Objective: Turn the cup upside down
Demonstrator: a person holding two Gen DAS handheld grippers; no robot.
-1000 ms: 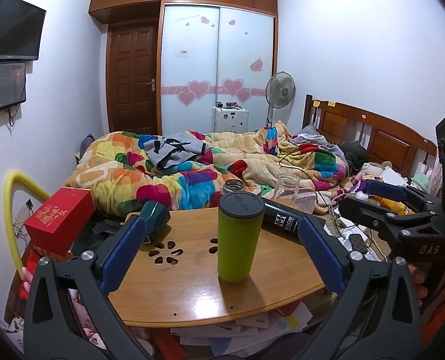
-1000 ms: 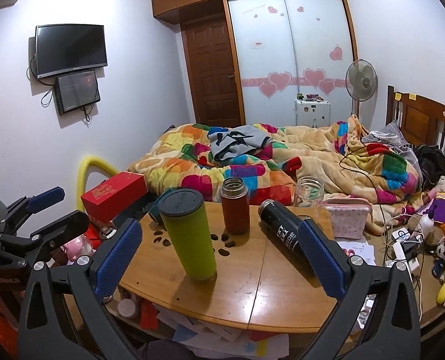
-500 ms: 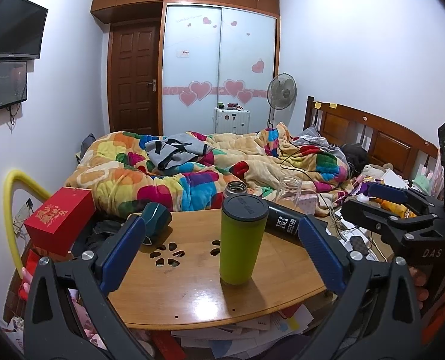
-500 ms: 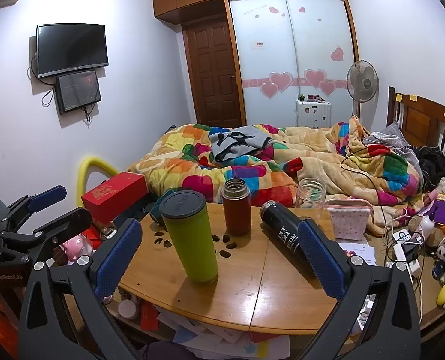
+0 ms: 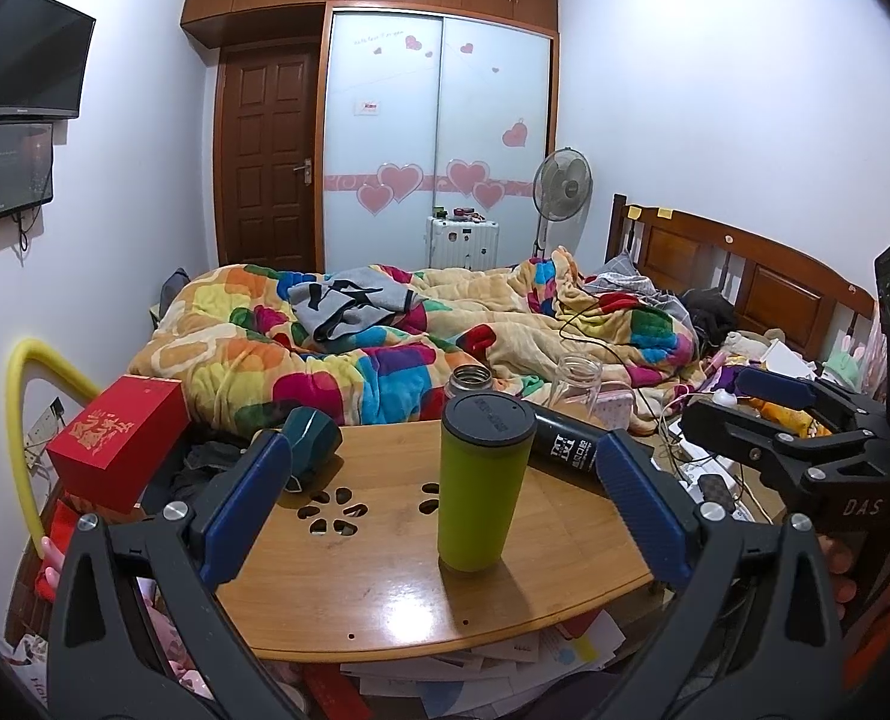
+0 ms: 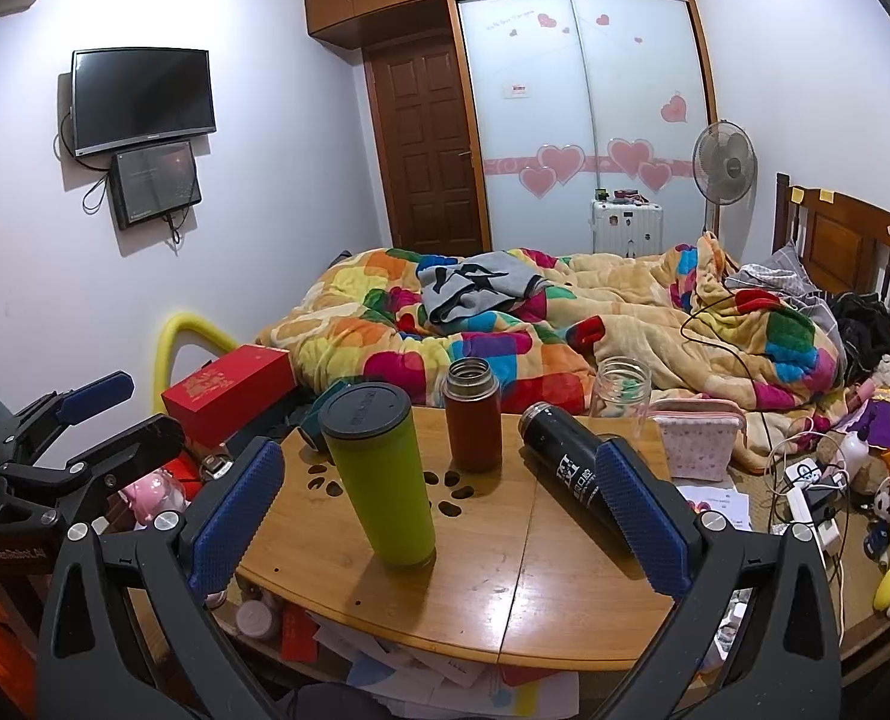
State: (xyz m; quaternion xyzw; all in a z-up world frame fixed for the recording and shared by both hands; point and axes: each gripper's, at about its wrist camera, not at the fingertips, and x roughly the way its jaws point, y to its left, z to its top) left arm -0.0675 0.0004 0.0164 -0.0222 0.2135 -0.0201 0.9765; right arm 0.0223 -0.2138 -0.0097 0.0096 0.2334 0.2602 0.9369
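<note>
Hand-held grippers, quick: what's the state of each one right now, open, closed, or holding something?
Left hand-held gripper: open, holding nothing; the green tumbler stands untouched between its fingers.
Right hand-held gripper: open, holding nothing.

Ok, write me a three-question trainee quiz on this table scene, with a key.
1. True or false: the left tool is shut on the green cup.
2. Multiple choice: the black bottle is A) upright, B) lying on its side, C) hanging off the table.
3. Fill in: the green cup's dark lid end faces ____.

Key
1. False. Both the left tool and the right tool are open and hold nothing; the cup stands free on the table.
2. B.
3. Up; the cup stands upright.
</note>
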